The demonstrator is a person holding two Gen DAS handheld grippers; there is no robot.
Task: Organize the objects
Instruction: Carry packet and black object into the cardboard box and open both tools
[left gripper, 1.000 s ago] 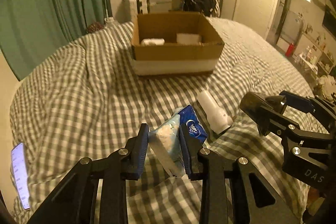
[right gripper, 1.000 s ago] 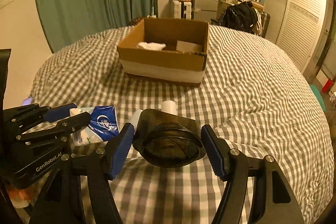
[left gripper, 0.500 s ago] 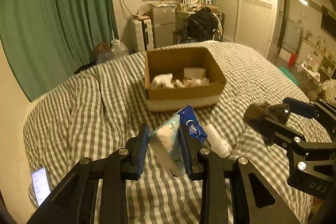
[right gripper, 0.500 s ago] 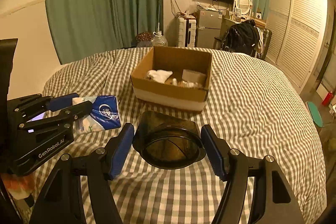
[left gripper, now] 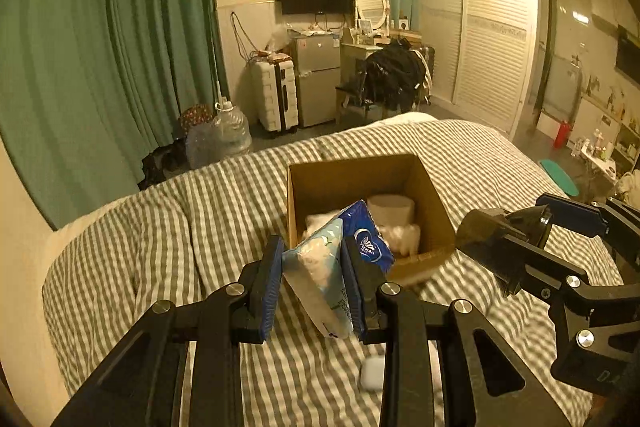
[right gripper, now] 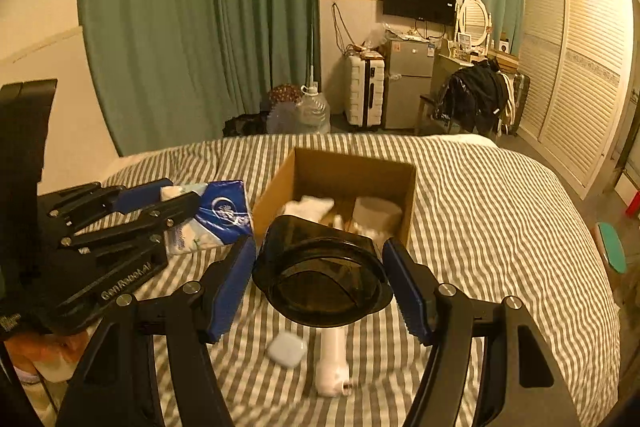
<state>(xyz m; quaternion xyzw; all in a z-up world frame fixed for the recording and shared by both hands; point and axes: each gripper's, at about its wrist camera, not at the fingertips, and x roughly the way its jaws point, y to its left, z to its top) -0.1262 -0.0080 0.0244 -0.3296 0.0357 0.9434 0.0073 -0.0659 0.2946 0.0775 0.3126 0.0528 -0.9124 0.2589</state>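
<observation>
Left gripper [left gripper: 314, 281] is clamped on a blue tissue pack [left gripper: 332, 267]; right gripper [right gripper: 320, 283] grips a dark plastic lid [right gripper: 322, 281], both near the cardboard box [right gripper: 340, 175]. Box contents are blurred, apparently white items. On the striped bedcover [right gripper: 500, 227], a white bottle [right gripper: 332, 367] lies partly hidden.

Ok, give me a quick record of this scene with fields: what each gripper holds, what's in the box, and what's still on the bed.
left gripper: shut on tissue pack
right gripper: shut on dark plastic container
cardboard box: open-topped, on the striped bed, holds pale items
left on bed: small white case, white bottle lying on its side
</observation>
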